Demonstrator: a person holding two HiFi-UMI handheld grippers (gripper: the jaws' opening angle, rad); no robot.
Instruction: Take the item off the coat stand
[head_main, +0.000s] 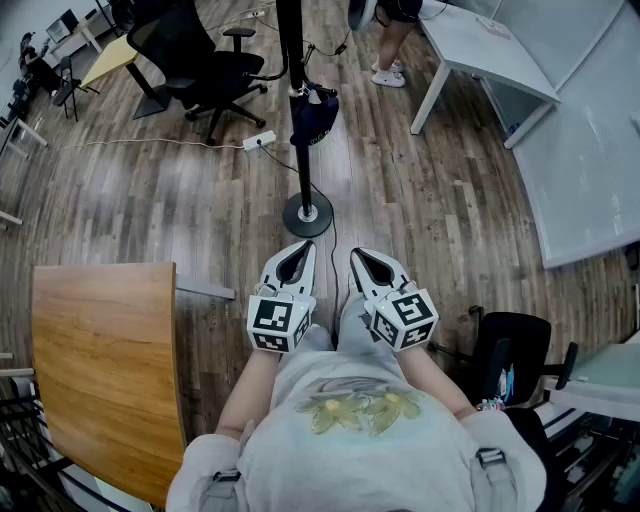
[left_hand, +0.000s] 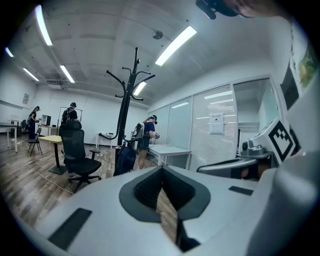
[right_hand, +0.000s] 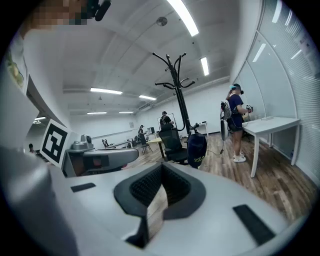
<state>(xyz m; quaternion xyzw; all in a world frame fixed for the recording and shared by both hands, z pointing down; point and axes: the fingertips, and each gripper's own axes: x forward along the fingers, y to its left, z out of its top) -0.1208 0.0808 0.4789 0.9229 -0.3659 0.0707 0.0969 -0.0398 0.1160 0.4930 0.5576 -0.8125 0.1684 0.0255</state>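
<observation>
Status: task not started, as far as I can judge. The dark bag (head_main: 315, 117) hangs on the coat stand (head_main: 292, 60), low on the pole and above the round base, straight ahead of me on the far side of the wooden floor. It is well apart from both tools.

Left hand-held gripper (head_main: 298, 260): jaws pressed together, nothing between them. Right hand-held gripper (head_main: 367, 262): same, pressed together and empty. Both sit close in front of my body, side by side, pointing toward the stand.

What's left, by my read: walk up, spread one set of jaws, take hold of the bag or its strap, and lift it clear of whatever it hangs on. That's the whole job.

Hard to make out:
- The head view cuts off the top of the pole, so the hooks don't show there. Both gripper views show the hooks at the top, and they look bare.
- No view shows how the bag is attached. I can't tell whether it's a strap over a low peg or a loop round the pole.
- The print on the bag is too small to read.
- An office chair (head_main: 200, 70) stands just left of the stand, and a cable with a power strip (head_main: 258, 141) runs across the floor near it. Both matter for the approach.
- The near wooden worktop (head_main: 105, 370) on my left is cut off at the frame edge.
</observation>
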